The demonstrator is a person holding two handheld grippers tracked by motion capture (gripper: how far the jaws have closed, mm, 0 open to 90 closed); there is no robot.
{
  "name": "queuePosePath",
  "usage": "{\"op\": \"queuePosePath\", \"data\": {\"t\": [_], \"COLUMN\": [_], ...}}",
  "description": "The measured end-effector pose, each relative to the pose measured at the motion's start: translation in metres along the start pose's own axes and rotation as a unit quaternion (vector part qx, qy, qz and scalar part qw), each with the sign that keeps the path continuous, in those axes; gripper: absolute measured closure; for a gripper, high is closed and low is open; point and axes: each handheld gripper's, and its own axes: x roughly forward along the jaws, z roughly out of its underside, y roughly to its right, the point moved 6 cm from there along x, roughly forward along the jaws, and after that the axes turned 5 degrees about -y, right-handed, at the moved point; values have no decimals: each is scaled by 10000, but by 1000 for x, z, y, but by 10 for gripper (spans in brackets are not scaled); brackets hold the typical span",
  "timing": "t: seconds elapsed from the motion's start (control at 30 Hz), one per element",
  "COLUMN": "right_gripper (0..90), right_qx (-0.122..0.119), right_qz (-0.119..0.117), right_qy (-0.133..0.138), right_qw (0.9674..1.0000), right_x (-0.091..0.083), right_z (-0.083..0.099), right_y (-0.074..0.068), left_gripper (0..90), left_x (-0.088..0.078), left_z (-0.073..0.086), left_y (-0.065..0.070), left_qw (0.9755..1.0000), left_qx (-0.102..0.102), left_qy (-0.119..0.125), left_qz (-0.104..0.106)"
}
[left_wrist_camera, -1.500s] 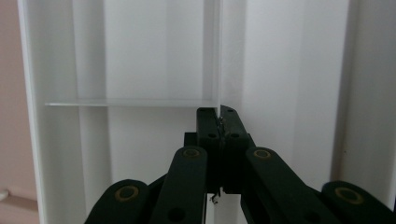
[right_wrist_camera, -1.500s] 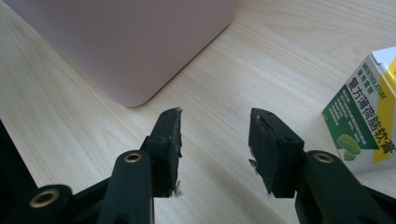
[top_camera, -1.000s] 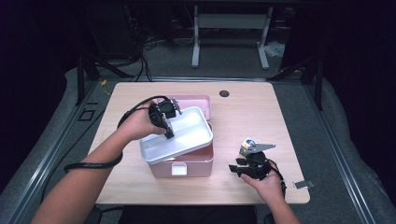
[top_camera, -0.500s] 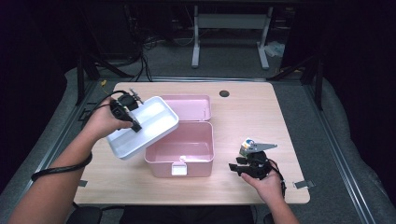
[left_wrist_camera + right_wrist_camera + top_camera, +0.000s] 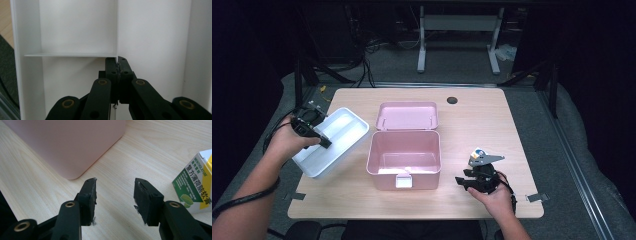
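My left gripper [image 5: 323, 142] is shut on the centre divider [image 5: 117, 30] of a white tray [image 5: 337, 142]. It holds the tray tilted over the table's left edge, to the left of the open pink box [image 5: 404, 155]. In the left gripper view the jaws [image 5: 117, 61] pinch the thin divider wall. The box's inside is bare, and its lid [image 5: 407, 116] lies back flat. My right gripper [image 5: 469, 175] rests low near the front right of the table, open [image 5: 115, 187] with nothing between its pads. A small green-and-yellow carton [image 5: 197, 187] stands just to its right [image 5: 477, 152].
The wooden table [image 5: 472, 125] has a dark round grommet [image 5: 452, 100] near its back edge. A corner of the pink box [image 5: 70, 142] lies close ahead of the right gripper. Grey padded floor [image 5: 582, 165] surrounds the table.
My left gripper has lifted the white tray out of the pink box and carried it left, past the table's left edge. The right gripper has stayed put.
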Motion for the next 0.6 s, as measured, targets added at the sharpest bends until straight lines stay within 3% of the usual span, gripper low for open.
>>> {"op": "queuePosePath", "data": {"t": [0.13, 0.2, 0.23, 0.27, 0.3, 0.37, 0.4, 0.43, 0.6], "right_gripper": [525, 525, 525, 525, 525, 525, 525, 525, 525], "right_qx": [5, 2, -8, -6, -6, -5, -5, -10, -34], "right_qz": [41, 27, 48, 70, 70, 60, 60, 109, 107], "right_qy": [40, 44, 33, 21, 21, 20, 20, 18, -6], "right_qw": [10000, 10000, 10000, 10000, 10000, 10000, 10000, 9999, 9999], "right_x": [-2, -2, -2, -1, -1, -1, -1, -1, 0], "right_z": [0, 0, 0, 0, 0, 0, 0, 0, 1], "right_y": [0, 0, 0, 0, 0, 0, 0, 1, 1], "left_gripper": [894, 894, 894, 894, 894, 894, 894, 894, 894], "left_x": [12, 31, 31, 45, 45, 66, 66, 78, 101], "left_z": [9, 15, 15, 17, 17, 18, 18, 18, 19], "left_y": [-3, -3, -3, -4, -4, -3, -3, -2, 0], "left_qw": [9999, 9998, 9998, 9996, 9996, 9992, 9992, 9988, 9982], "left_qx": [-120, -166, -166, -183, -183, -243, -243, -255, -250], "left_qy": [-57, -140, -140, -219, -219, -307, -307, -379, -523], "left_qz": [-43, 25, 25, 45, 45, 125, 125, 182, 156]}}
